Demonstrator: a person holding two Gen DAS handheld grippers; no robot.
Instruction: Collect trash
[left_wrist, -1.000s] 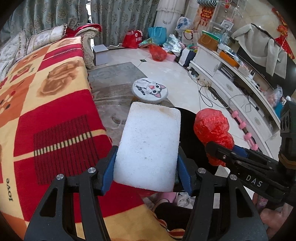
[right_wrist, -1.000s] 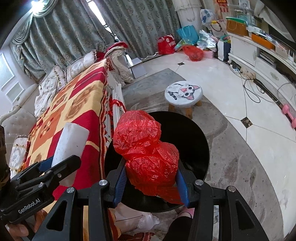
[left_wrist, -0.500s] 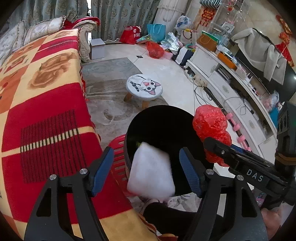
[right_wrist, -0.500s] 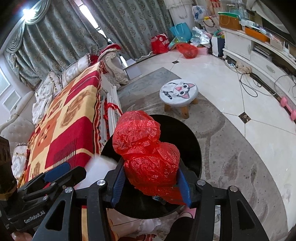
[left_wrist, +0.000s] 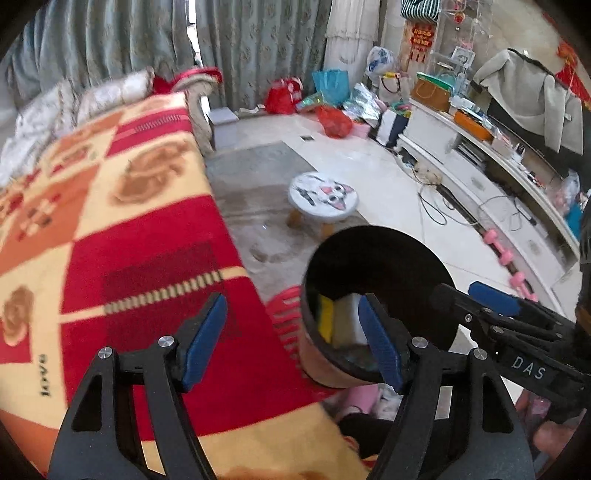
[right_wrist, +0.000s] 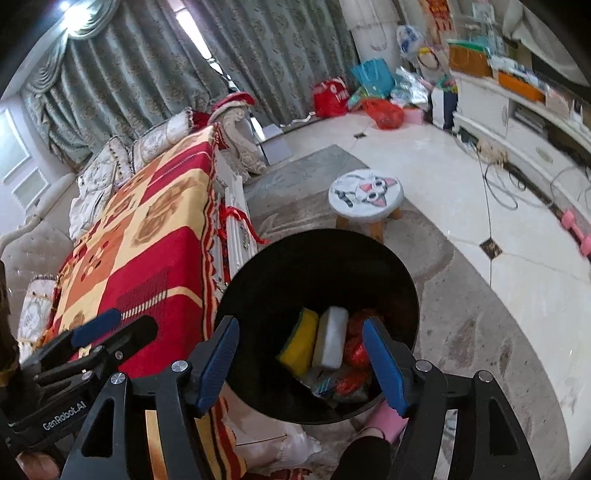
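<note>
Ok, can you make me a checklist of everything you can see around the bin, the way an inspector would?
Surface: grey rug on a pale tiled floor.
Job's things: black bin holds a white foam block, a yellow sponge and a red plastic bag.
Clutter: cat-face stool; bags along the curtain; pink dumbbells.
Grippers: left gripper open, nothing between its fingers; right gripper open above the bin, its jaws have just been opening, nothing between them.
Cables: loose cords on the floor by the white cabinet.
Surroundings: sofa under a red and yellow blanket; green curtains.
</note>
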